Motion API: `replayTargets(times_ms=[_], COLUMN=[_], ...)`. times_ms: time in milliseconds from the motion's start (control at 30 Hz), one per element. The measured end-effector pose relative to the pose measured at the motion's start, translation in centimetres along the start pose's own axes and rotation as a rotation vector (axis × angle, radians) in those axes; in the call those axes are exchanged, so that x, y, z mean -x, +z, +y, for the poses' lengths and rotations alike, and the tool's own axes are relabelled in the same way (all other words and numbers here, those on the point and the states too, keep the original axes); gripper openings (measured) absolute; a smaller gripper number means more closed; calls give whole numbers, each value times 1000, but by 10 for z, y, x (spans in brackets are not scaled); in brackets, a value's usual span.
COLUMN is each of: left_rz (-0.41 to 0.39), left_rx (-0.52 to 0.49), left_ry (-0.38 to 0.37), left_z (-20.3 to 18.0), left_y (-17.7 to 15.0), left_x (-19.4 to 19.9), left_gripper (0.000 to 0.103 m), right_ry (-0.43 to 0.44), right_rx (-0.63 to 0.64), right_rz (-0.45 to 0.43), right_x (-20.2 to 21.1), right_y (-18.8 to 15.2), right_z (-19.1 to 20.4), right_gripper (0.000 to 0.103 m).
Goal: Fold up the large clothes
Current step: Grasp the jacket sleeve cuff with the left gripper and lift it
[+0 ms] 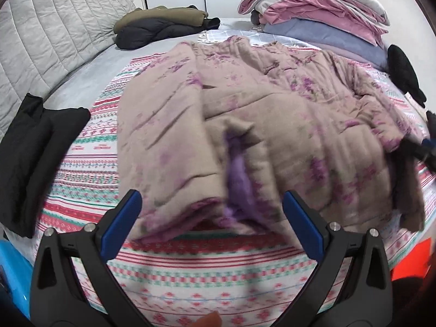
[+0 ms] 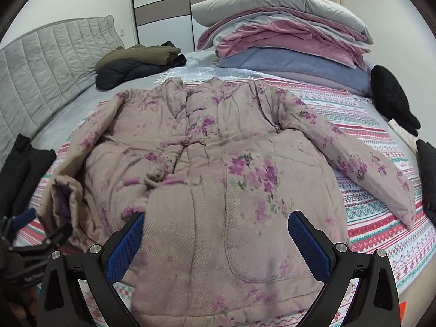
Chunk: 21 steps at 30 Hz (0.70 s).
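While the floral padded jacket [image 2: 207,163] lies buttoned on the striped blanket [image 2: 381,196], left gripper [image 1: 211,218] and right gripper [image 2: 216,234] fingers stand apart, holding nothing.

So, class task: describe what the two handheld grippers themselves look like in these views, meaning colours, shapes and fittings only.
Both match. The left gripper and the right gripper each have two black plastic arms with triangular cut-outs, silver round bolt heads at the joints, and flat blue textured pads lining the fingers. No cables show. In the right wrist view the left gripper's black body bears small white lettering, too small to read.

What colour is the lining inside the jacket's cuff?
Purple lining, clearest in the left wrist view.
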<state>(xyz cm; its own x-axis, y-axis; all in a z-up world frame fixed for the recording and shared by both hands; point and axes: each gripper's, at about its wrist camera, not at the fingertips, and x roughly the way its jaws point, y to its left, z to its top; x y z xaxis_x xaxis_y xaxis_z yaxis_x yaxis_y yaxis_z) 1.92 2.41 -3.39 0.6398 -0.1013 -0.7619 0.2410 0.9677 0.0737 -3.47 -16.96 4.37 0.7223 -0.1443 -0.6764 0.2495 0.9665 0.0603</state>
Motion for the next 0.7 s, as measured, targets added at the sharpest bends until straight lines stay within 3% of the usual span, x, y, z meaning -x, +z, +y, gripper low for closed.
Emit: replayTargets(times_ms=[200,300,333,400,533,633,700], left_rz=[21,24,44,59,-22,-91,-92], left_rx=[13,-16,-21,8,80,99,120], left_ry=[-58,-3,-1,-38,-176,-170,-175], left_z=[15,14,14,20,37,47,55], left_y=[-8,-11,-12,-13,-12,-11,-12], left_x=[-22,-29,-33,-30,0,15,16], left_gripper=[101,91,85,83,83,83,83], right_ry=[16,79,96,97,131,107,109], right_rx=[-30,-77,-84,-82,-86,-63,-76], right_rz=[-28,7,26,37,71,59,62], right_x=[1,-14,-20,-27,-24,-22,-21], right_y=[21,12,8,2,-5,-7,-8], right_z=[4,2,1,2,10,14,15], right_gripper=[103,103,103,103,103,103,103])
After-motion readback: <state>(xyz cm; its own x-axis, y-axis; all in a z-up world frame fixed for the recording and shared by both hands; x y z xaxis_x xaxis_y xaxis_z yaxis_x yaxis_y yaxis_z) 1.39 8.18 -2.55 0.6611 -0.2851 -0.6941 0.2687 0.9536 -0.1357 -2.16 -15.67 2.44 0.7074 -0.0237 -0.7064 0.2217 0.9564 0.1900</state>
